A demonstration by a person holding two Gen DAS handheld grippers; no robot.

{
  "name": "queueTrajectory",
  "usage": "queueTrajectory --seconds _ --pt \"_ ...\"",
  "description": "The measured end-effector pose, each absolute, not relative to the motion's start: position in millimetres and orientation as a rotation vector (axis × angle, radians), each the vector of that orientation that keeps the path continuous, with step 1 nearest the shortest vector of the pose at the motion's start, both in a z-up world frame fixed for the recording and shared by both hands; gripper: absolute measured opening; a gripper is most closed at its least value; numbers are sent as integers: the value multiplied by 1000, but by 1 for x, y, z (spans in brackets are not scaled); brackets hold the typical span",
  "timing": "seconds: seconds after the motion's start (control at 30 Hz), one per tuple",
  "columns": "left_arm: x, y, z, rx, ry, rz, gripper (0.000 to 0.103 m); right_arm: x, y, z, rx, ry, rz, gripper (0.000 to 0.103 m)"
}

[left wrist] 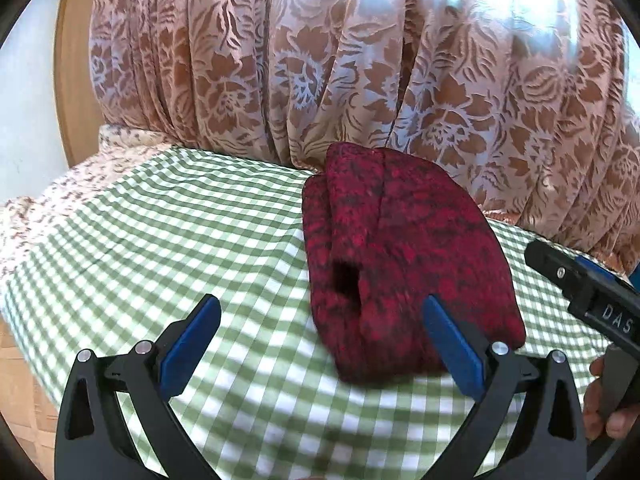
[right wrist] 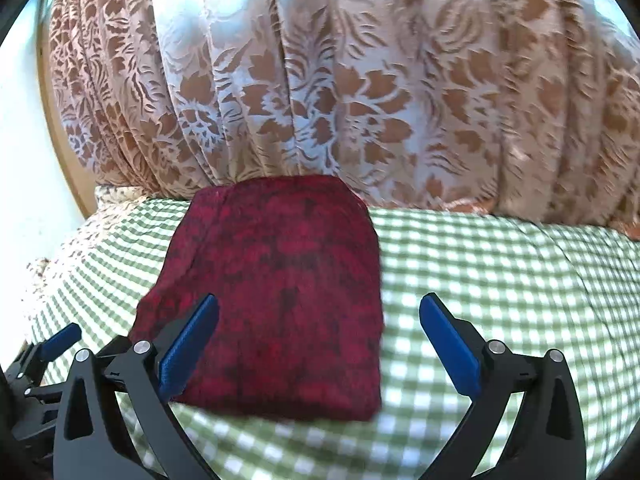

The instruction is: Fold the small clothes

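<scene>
**Both claws let go, red bundle sits folded**

And there it is: the red garment (left wrist: 404,264) lies in a compact folded block on the green checked cloth (left wrist: 180,240) that covers the tabletop, its far end close against the floral curtain (left wrist: 320,60). The left claw (left wrist: 320,340) is spread wide with nothing between its blue pads; its right-hand pad crosses in front of the bundle's near edge without pressing on it. From the other side, the right claw (right wrist: 319,338) stands just as wide and empty, the garment (right wrist: 276,292) lying ahead and slightly left, its top flat and smooth. Bare fingers (left wrist: 600,408) show at the edge of the left view, gripping the right handle.

By my reading, the fold on this piece is finished and this is the release. On the left side an open, layered end with a dark gap shows. Next move calls for either a tidy press on that loose end or reaching for another garment; none is in view here.
</scene>
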State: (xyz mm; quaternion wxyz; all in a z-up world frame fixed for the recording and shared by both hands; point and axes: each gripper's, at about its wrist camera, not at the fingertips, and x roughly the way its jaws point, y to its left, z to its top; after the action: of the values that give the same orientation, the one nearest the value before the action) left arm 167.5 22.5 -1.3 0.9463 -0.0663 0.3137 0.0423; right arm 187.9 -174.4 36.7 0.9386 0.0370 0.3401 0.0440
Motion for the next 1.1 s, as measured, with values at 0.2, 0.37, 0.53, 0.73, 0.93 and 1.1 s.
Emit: queueTrajectory --seconds 0.2,0.37,0.53,0.73,0.93,1.1 --pt "131 13 -1 -103 622 136 101 146 -182 27 27 696 14 99" --pt "112 6 -5 -80 622 139 101 124 -190 24 37 690 13 99" --pt "100 6 -7 -87 624 141 101 110 -190 23 33 682 23 99" --pt "94 11 -7 -100 624 143 101 98 -185 24 11 663 26 99" --pt "89 12 -4 -97 605 140 101 92 -177 23 -18 653 31 99" --pt "87 15 -3 -104 602 145 101 88 -172 22 -32 640 31 99"
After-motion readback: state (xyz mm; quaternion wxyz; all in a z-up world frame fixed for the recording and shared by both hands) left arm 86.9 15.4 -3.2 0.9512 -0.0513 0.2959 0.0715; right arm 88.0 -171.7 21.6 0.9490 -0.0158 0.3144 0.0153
